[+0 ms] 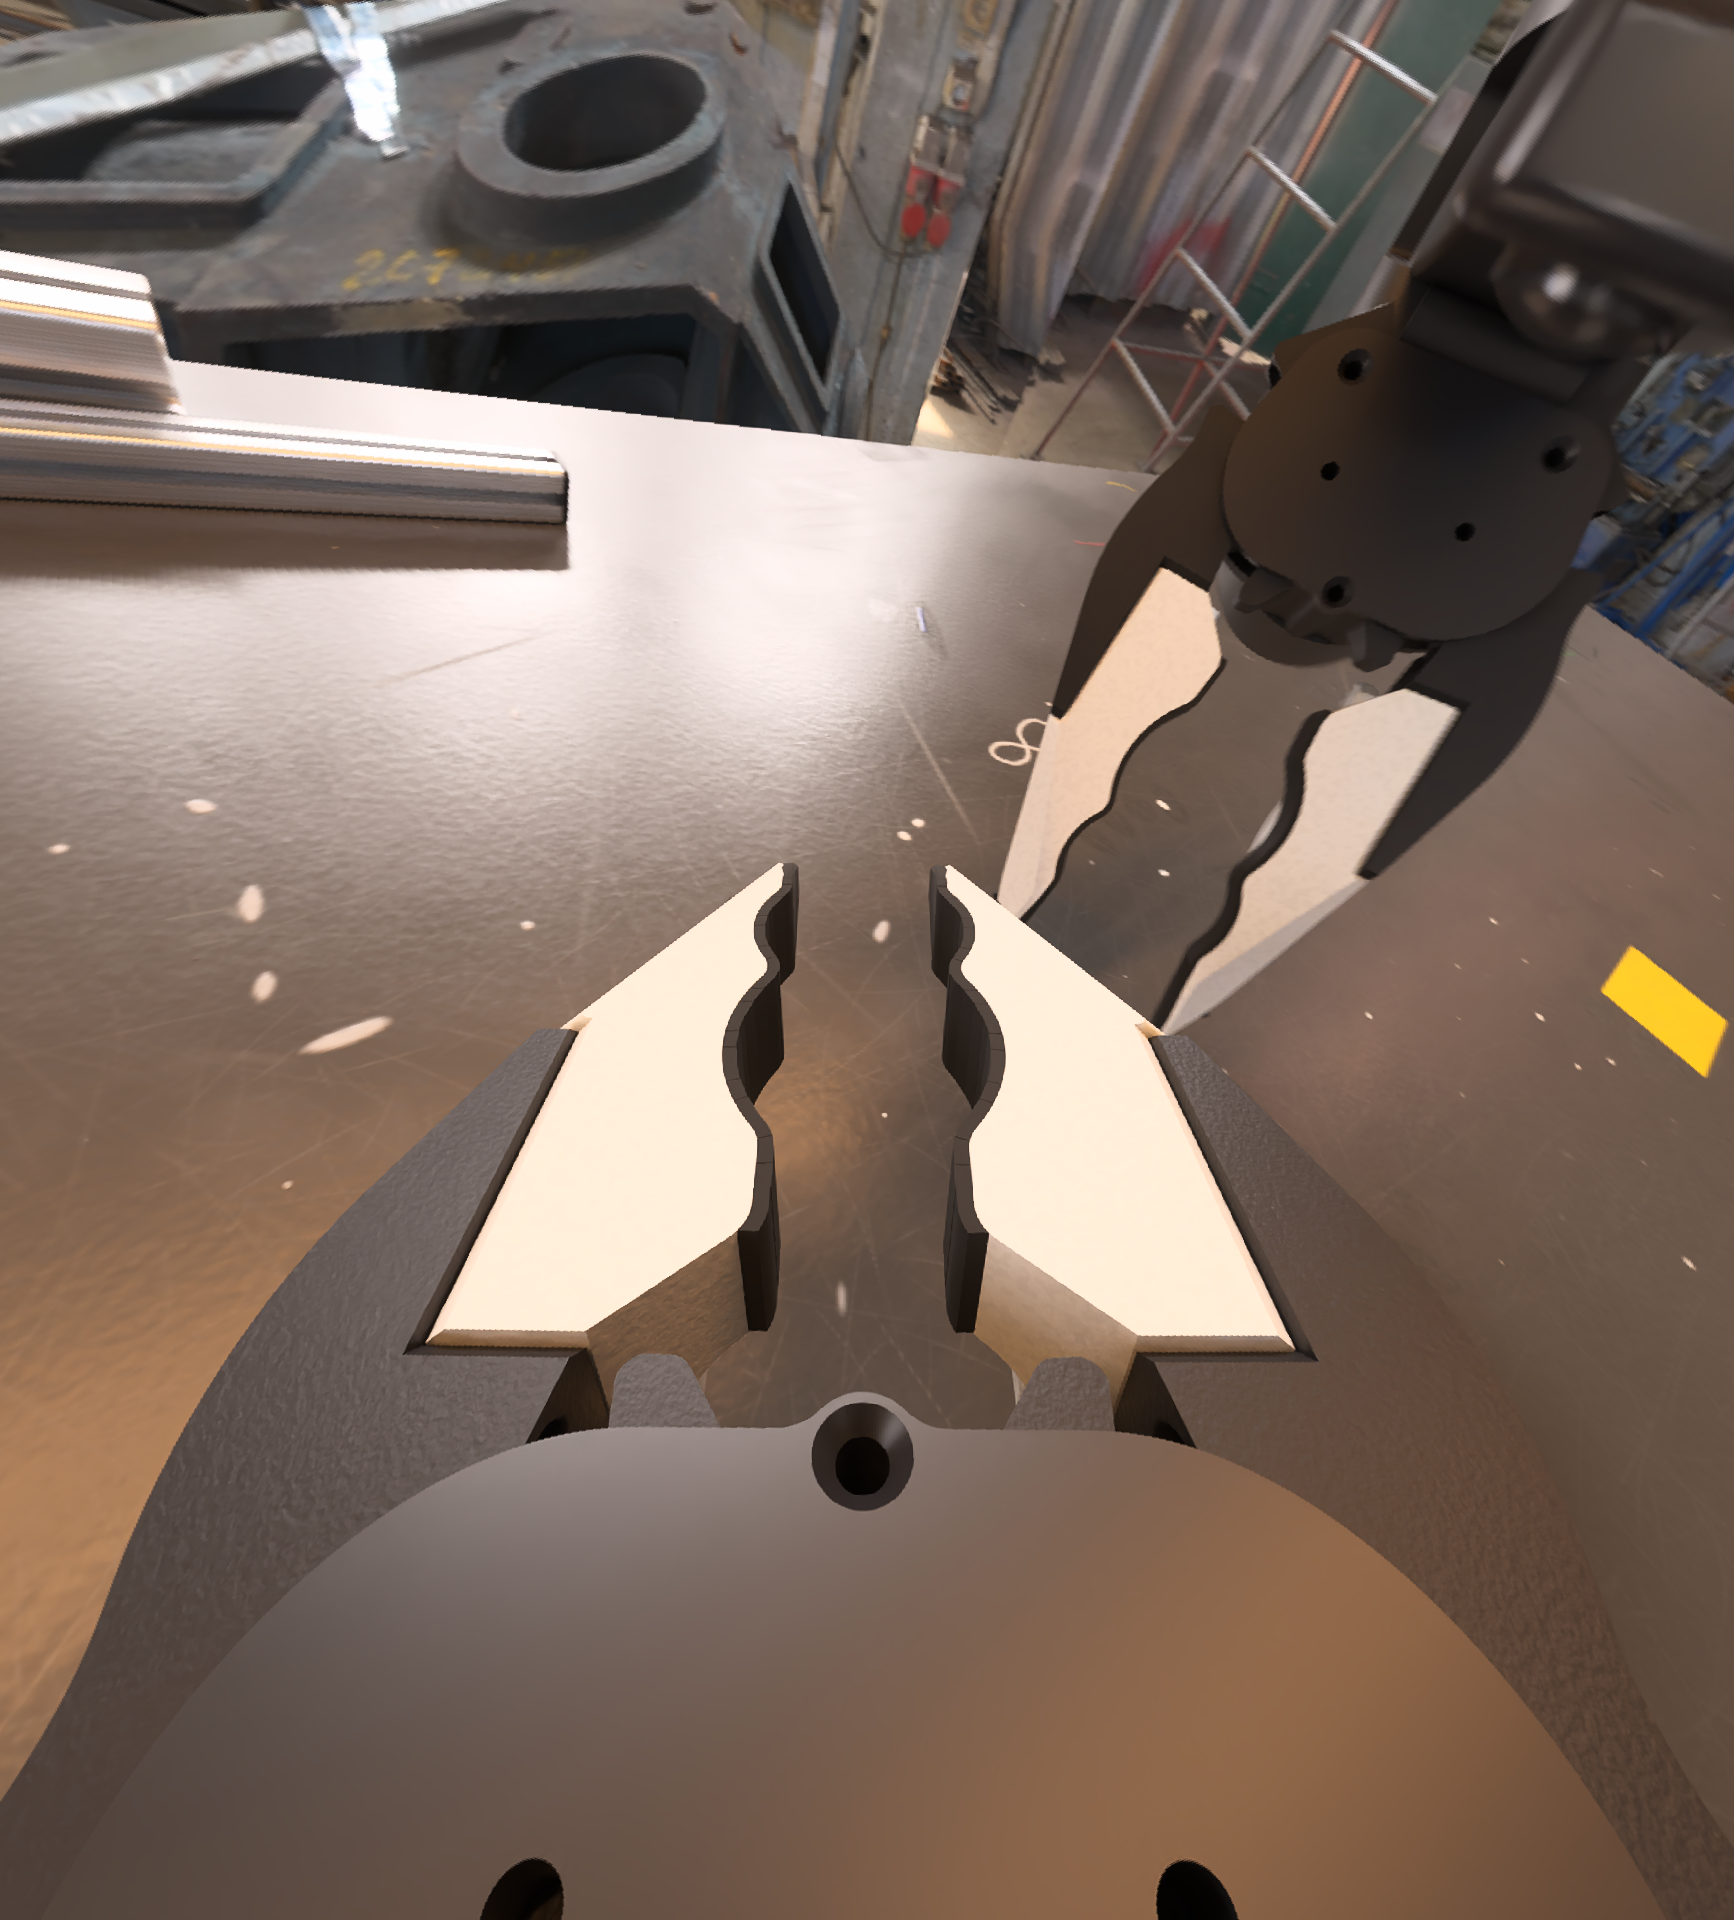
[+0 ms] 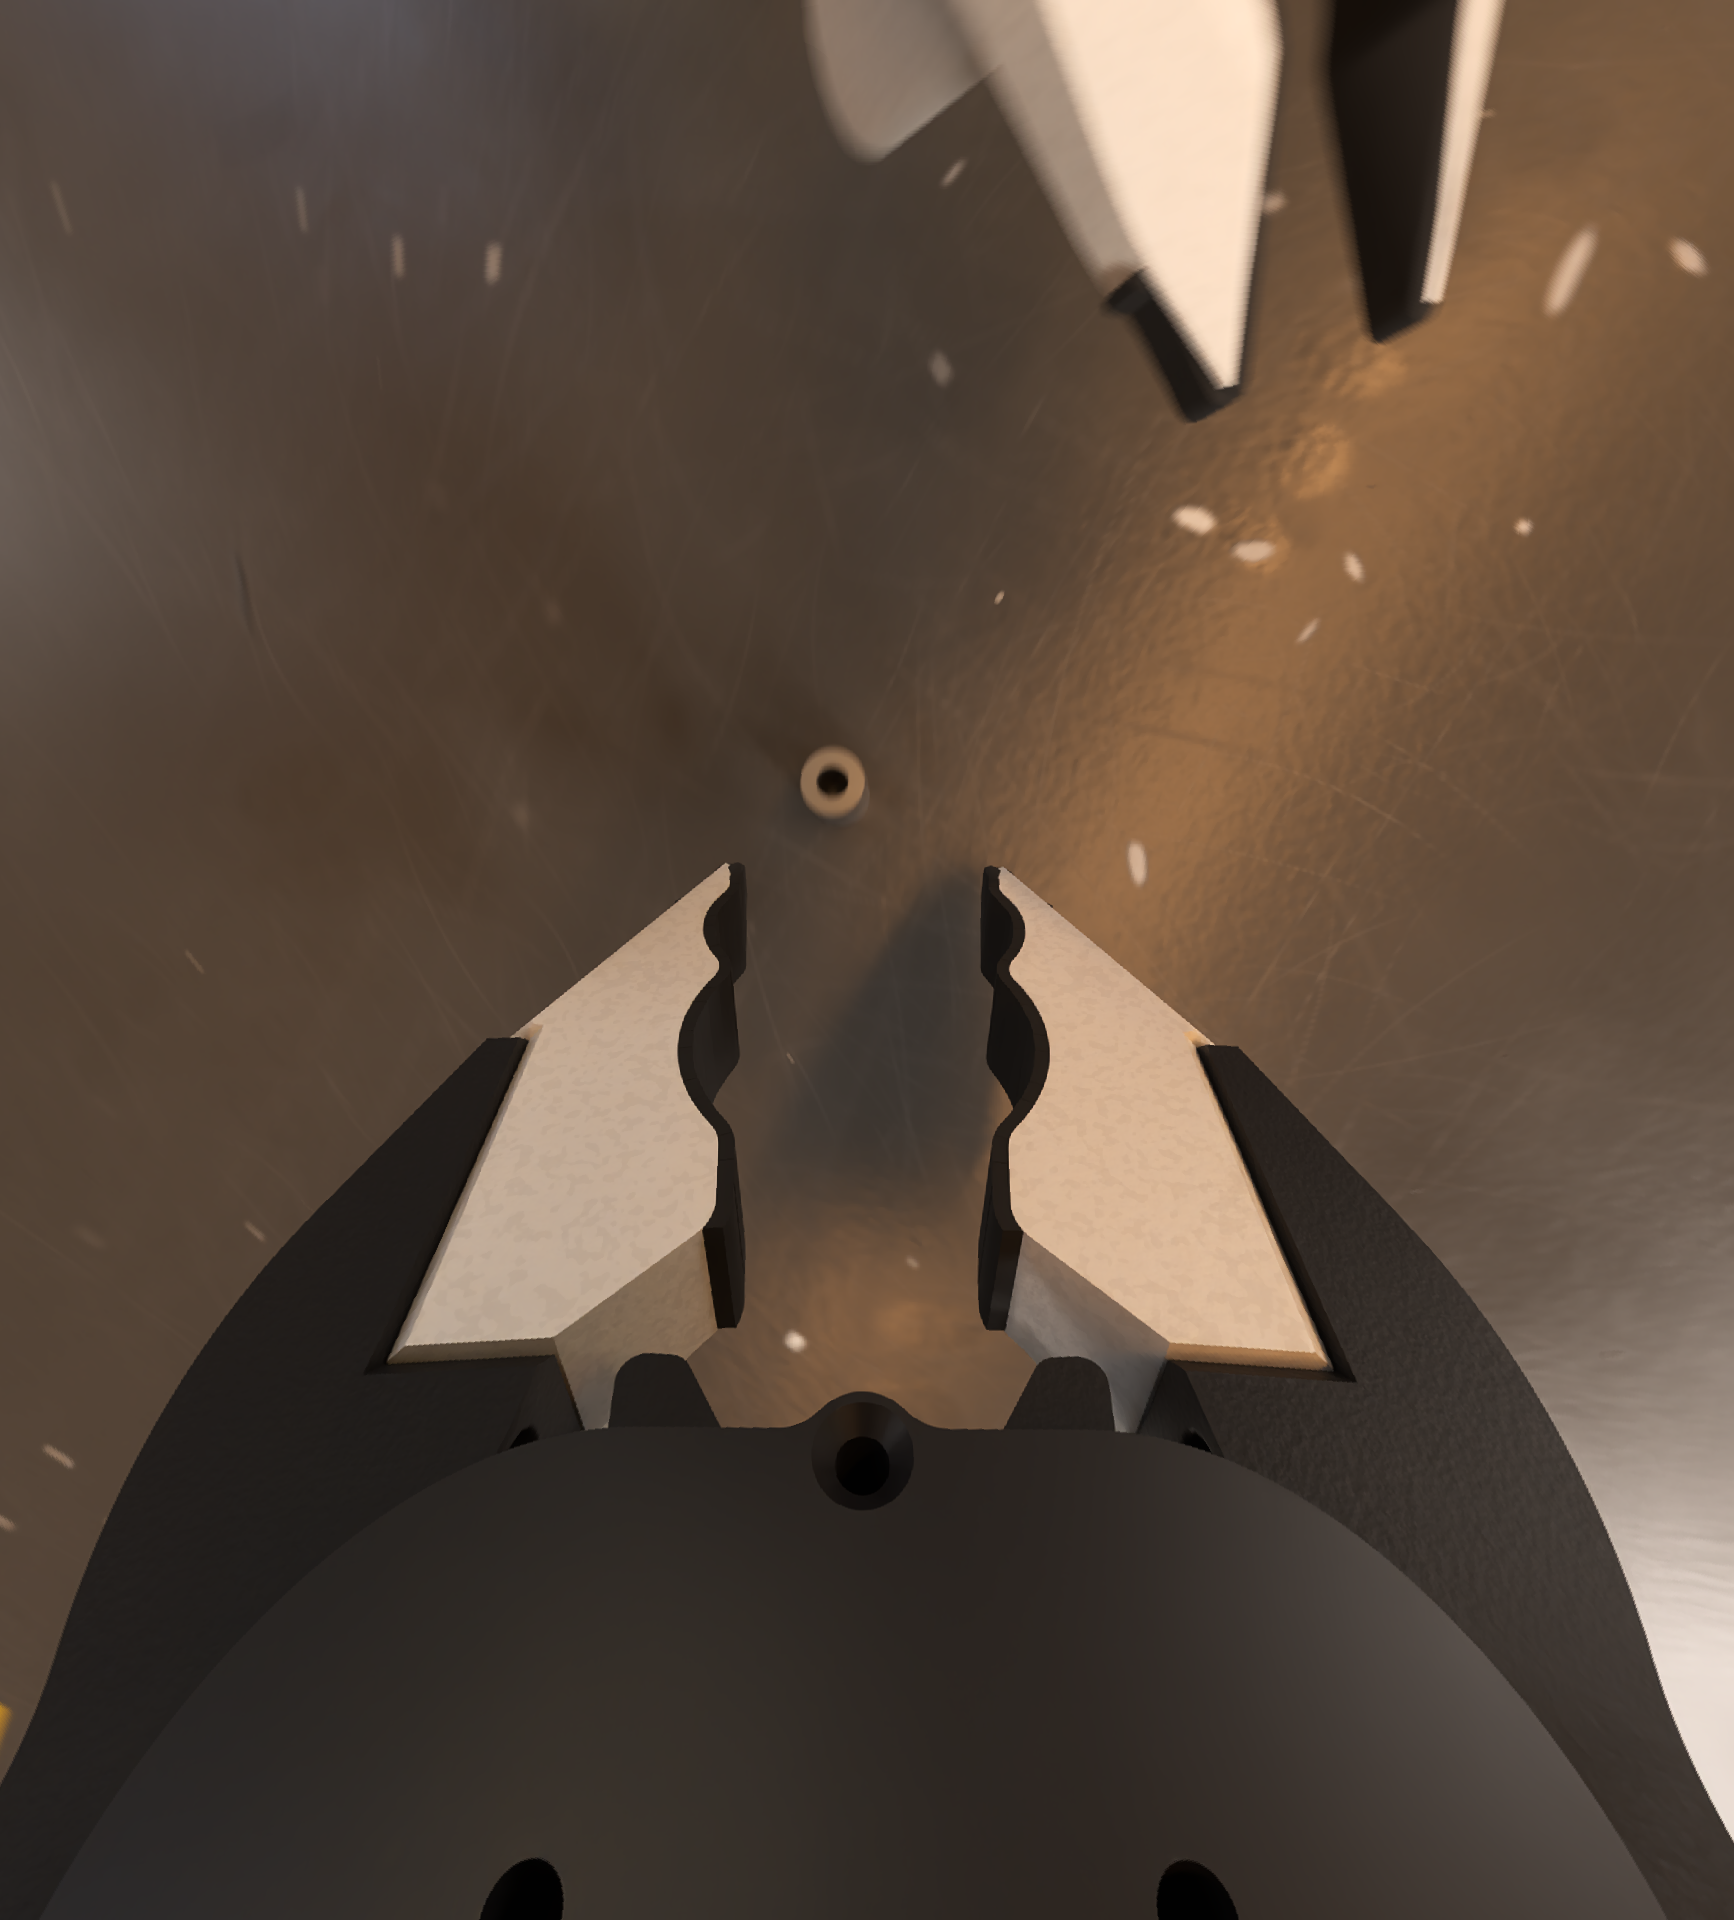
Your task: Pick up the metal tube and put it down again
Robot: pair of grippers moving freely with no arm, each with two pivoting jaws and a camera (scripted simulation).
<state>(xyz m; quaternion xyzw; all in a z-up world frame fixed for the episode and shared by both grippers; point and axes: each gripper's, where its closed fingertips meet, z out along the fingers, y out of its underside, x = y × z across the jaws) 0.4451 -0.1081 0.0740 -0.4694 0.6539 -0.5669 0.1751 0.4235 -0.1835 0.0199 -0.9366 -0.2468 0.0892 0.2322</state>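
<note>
Left tongs (image 1: 863, 894): parted by a narrow gap, nothing between the fingers, bare counter (image 1: 530, 790) showing through; they hang low over the counter, pointing forward.
Right tongs (image 2: 863, 894): parted a little wider, holding nothing, pointing steeply down at the counter (image 2: 323, 623).
Tube (image 2: 833, 781): small metal piece seen end-on, its round bore facing the right wrist view, standing on the counter just beyond the right tongs' left fingertip, apart from it; not seen in the left wrist view.
Tongs to each other: near; the right tongs (image 1: 1102, 966) show at upper right of the left view, tips down close to the counter; the left tongs (image 2: 1299, 364) show at the top of the right view.
Rails (image 1: 219, 473): shiny metal bars lying at the counter's far left.
Yellow patch (image 1: 1663, 1008): flat on the counter, right of the right tongs.
Counter: dark, scratched, flecked with pale spots.
</note>
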